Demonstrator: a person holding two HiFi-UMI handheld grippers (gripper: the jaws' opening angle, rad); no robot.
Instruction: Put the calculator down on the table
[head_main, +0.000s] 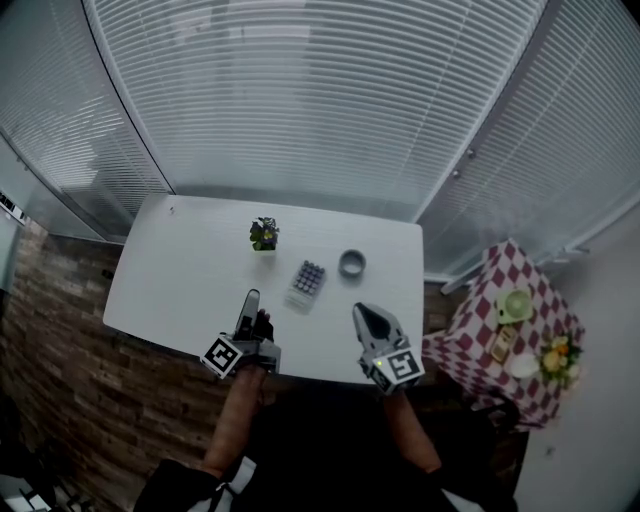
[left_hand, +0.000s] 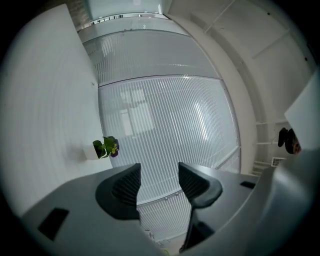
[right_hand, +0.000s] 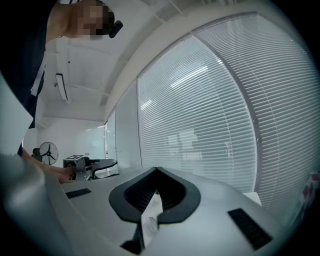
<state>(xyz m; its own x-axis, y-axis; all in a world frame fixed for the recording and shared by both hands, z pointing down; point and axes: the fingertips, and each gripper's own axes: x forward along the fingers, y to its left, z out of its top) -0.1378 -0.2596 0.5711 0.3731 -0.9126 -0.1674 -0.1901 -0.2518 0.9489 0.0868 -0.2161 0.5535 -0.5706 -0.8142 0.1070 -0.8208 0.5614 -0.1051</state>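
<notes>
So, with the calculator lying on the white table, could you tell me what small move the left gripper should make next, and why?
Probably just draw the left gripper back toward the person. Its jaws stand apart and empty, and the calculator already lies flat on the table, apart from the gripper, so the task looks done.

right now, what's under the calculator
The calculator lies flat, keys up, on the white table. Only bare table shows around its edges. The patch directly beneath it is covered, so anything thin lying there cannot be seen.
</notes>
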